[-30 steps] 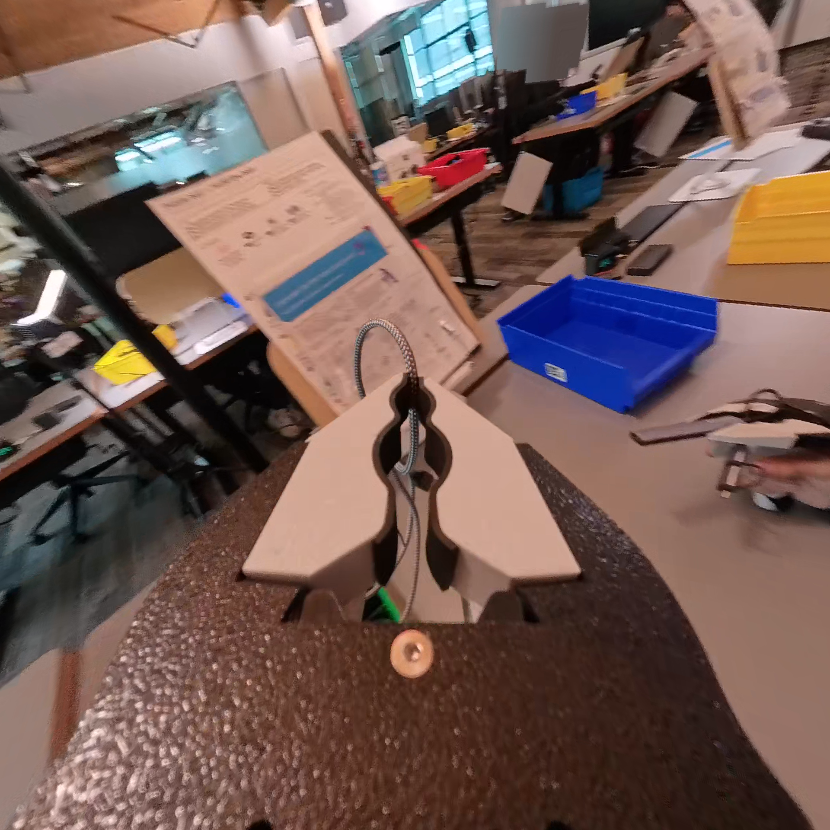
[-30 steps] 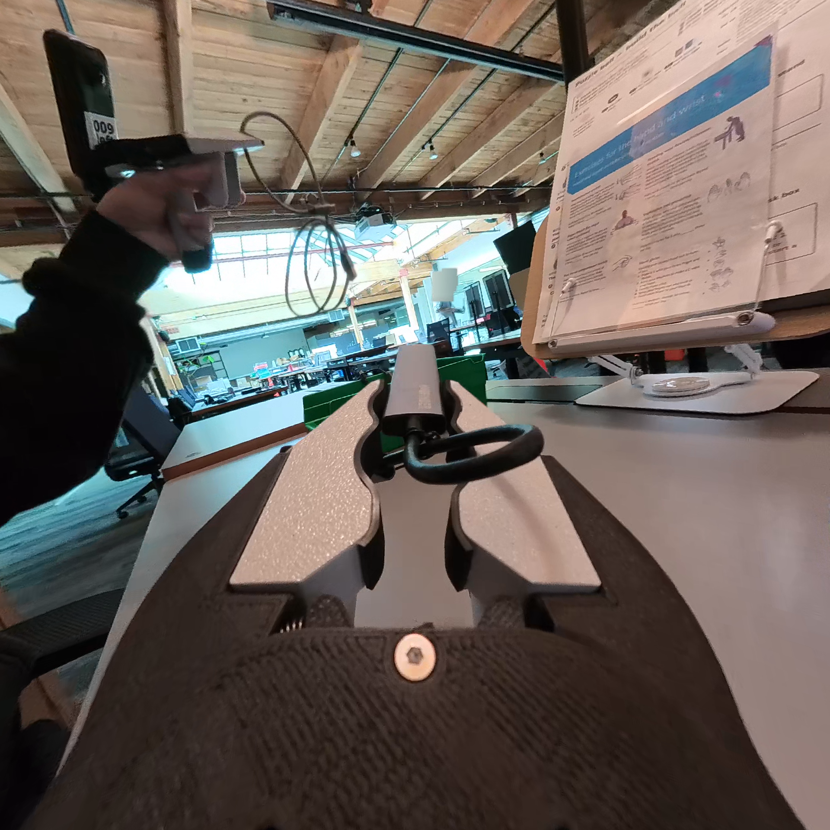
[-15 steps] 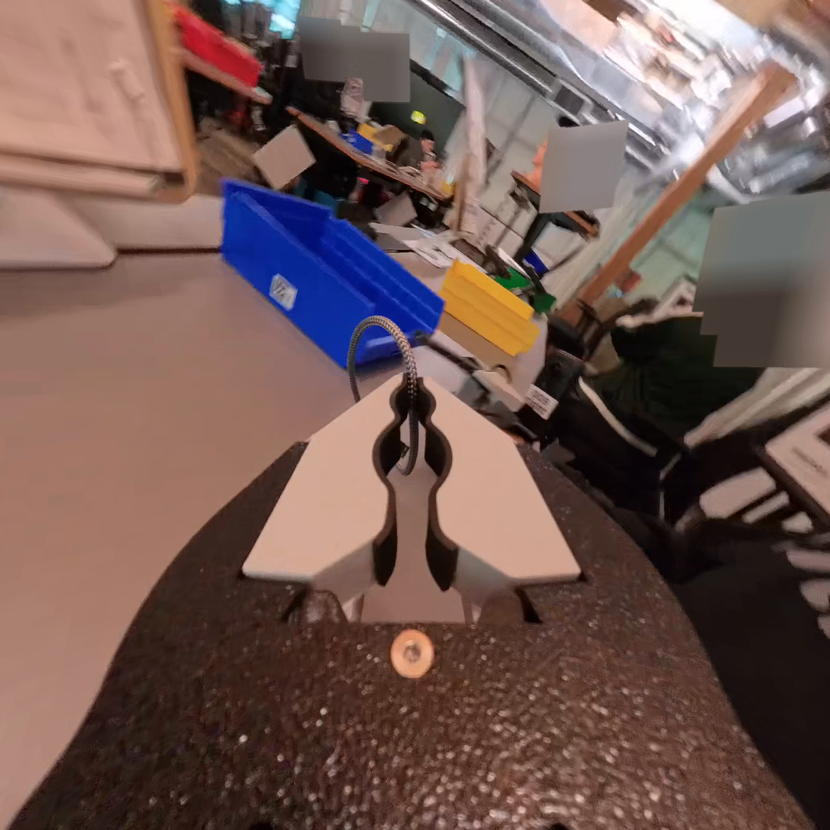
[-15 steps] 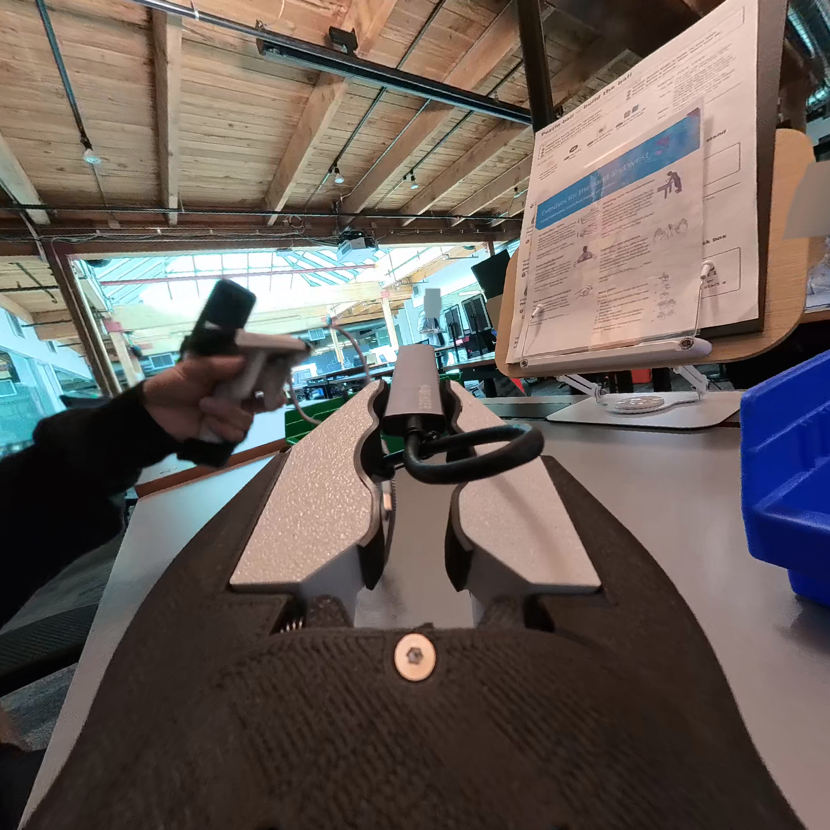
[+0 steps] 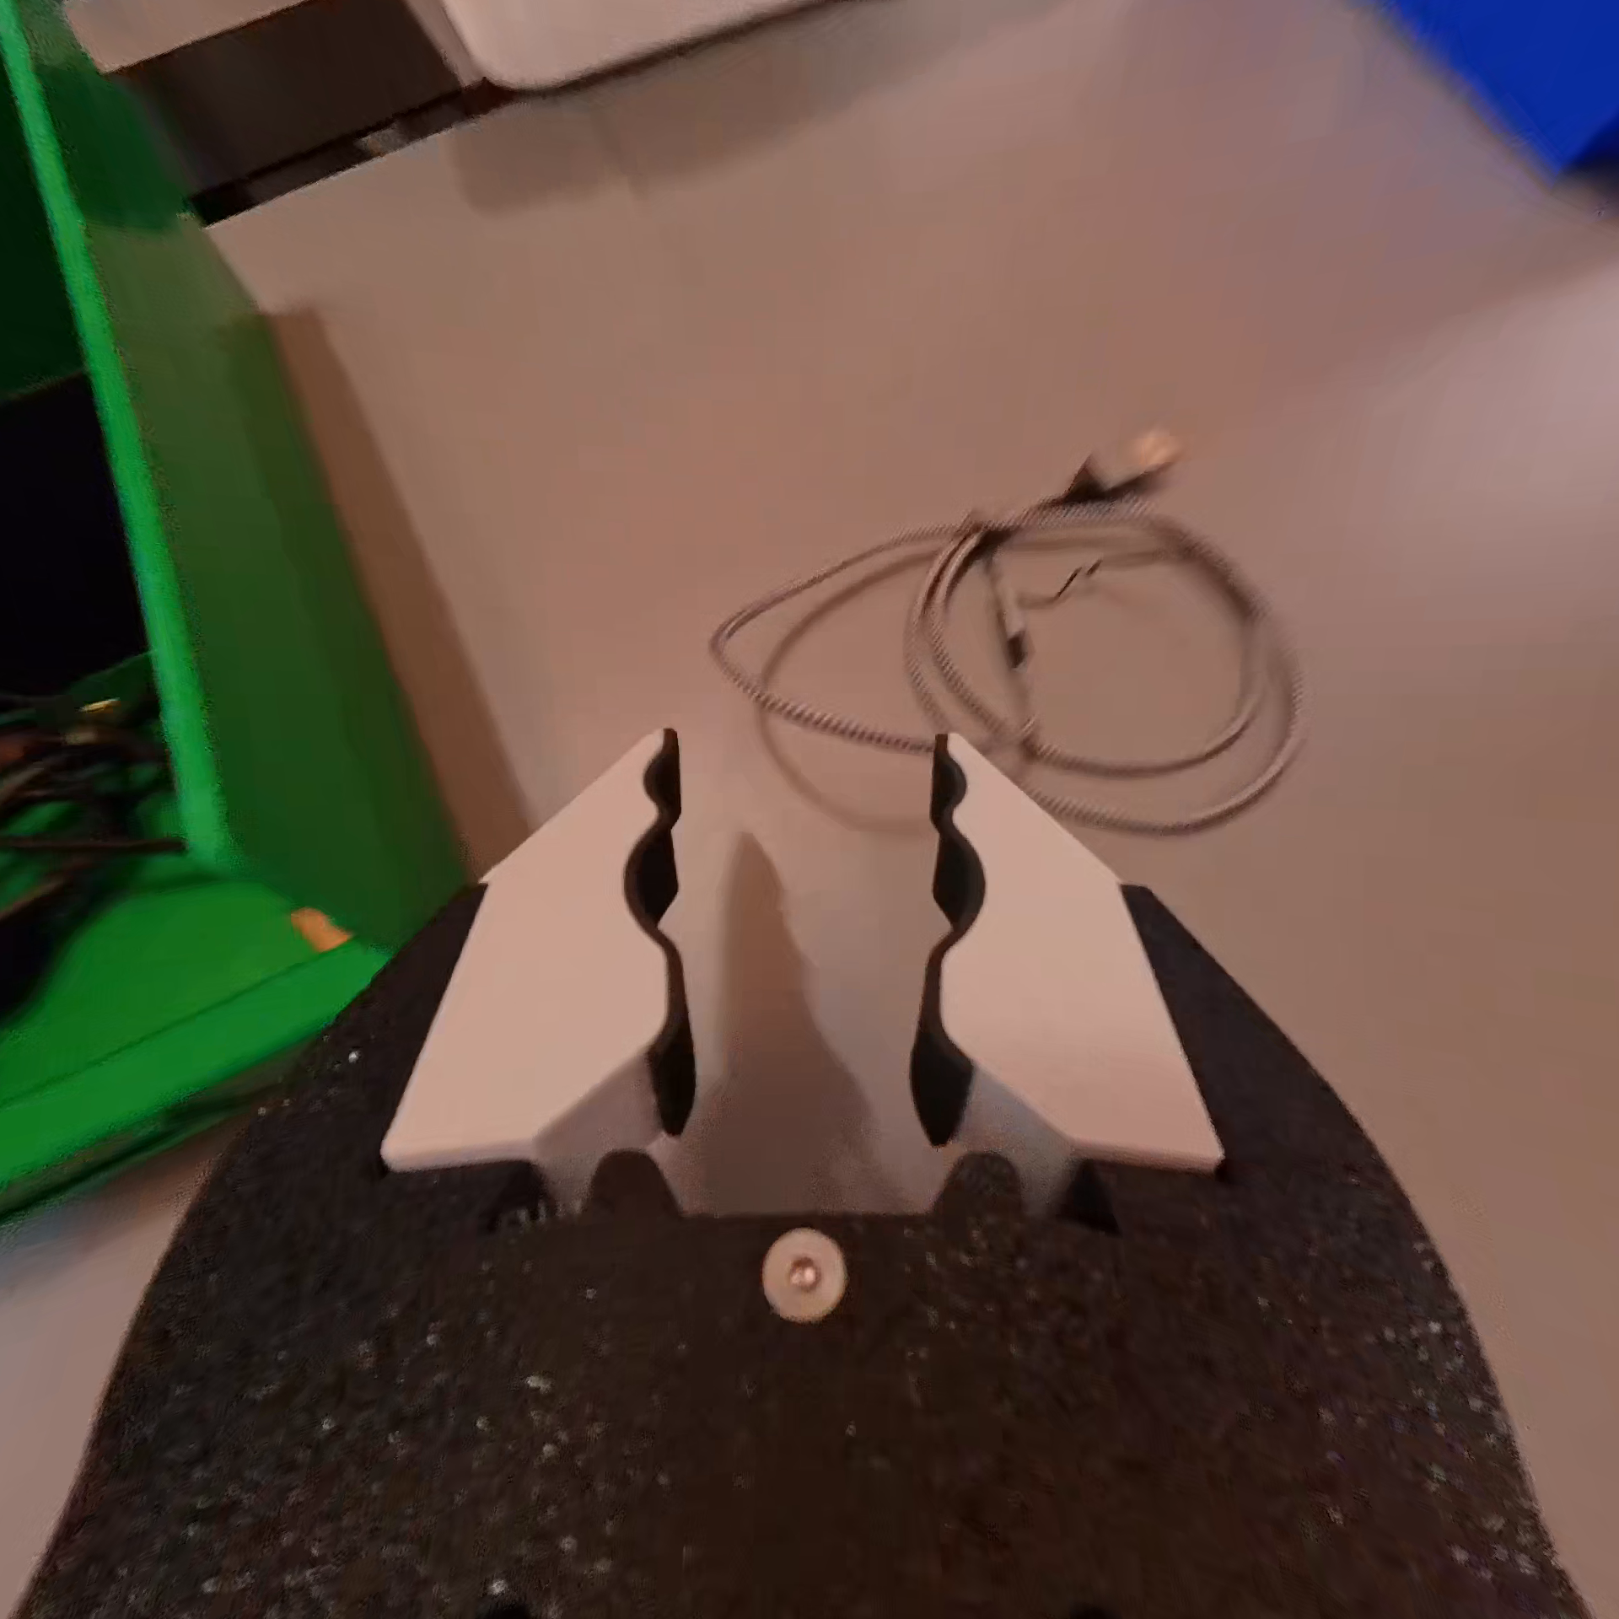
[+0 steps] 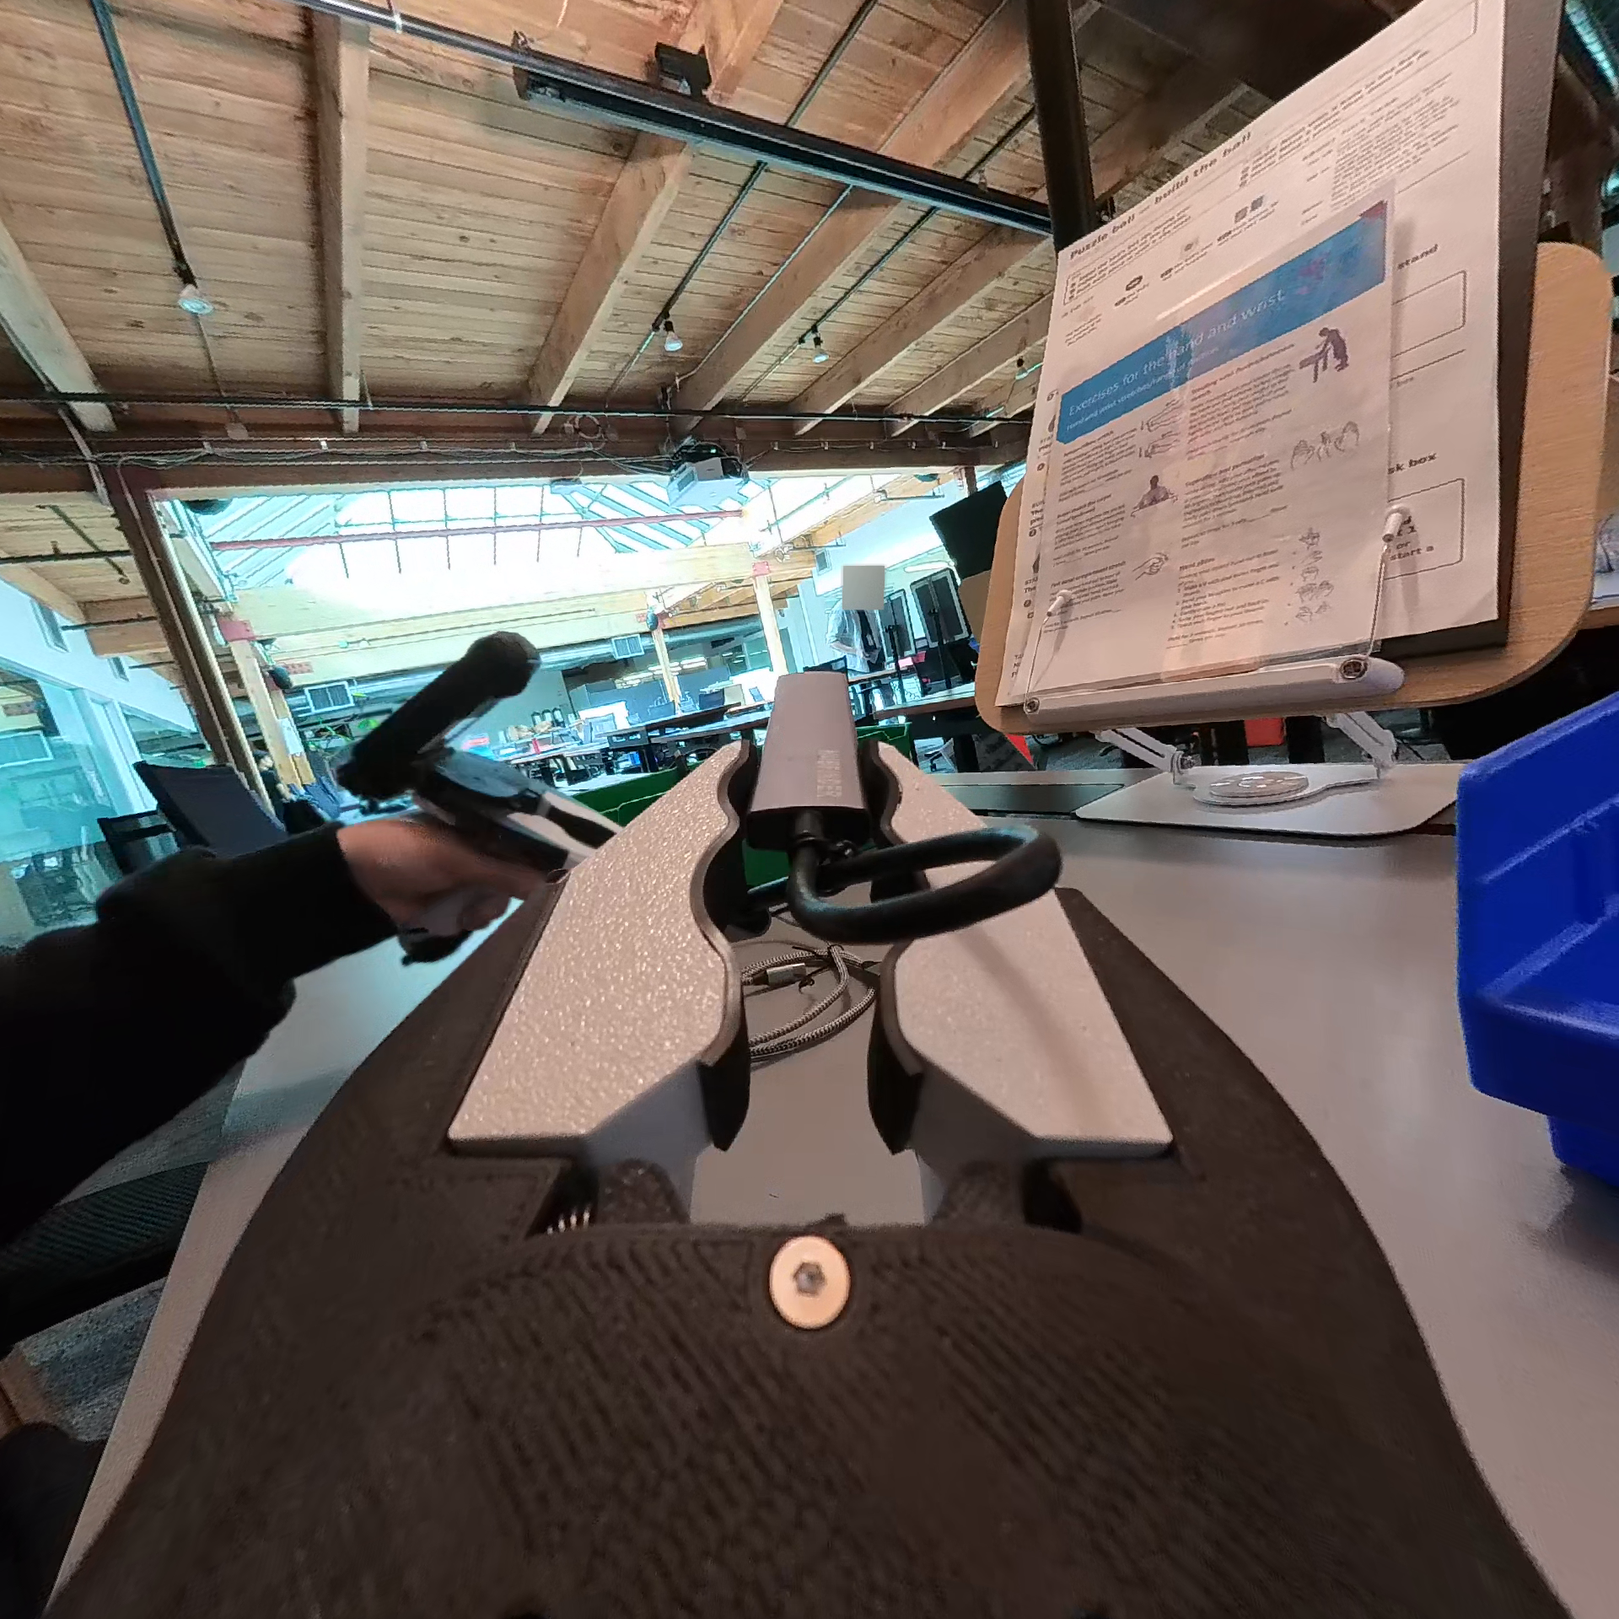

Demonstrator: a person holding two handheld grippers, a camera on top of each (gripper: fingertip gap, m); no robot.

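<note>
My left gripper [image 5: 802,745] is open and empty, held over the grey table [image 5: 701,394]. A braided grey cable [image 5: 1051,666] lies coiled on the table just ahead and right of its fingertips. My right gripper [image 6: 810,762] is shut on a slim grey adapter block [image 6: 806,745] with a short black looped cable [image 6: 929,876] hanging from its near end. The braided cable also shows in the right wrist view [image 6: 815,999], on the table under the adapter. The other gripper [image 6: 464,771] shows at the left in a hand with a black sleeve.
A green bin [image 5: 201,701] holding dark cables stands to the left of the left gripper. A blue bin [image 6: 1542,920] stands at the right on the table. A document stand with printed sheets [image 6: 1253,456] rises at the back right. One gripper's finger ends stand about 30 cm off the other's.
The left gripper swung down to the table and opened. The braided cable it held now lies coiled on the table. The right gripper stayed shut on the adapter.
</note>
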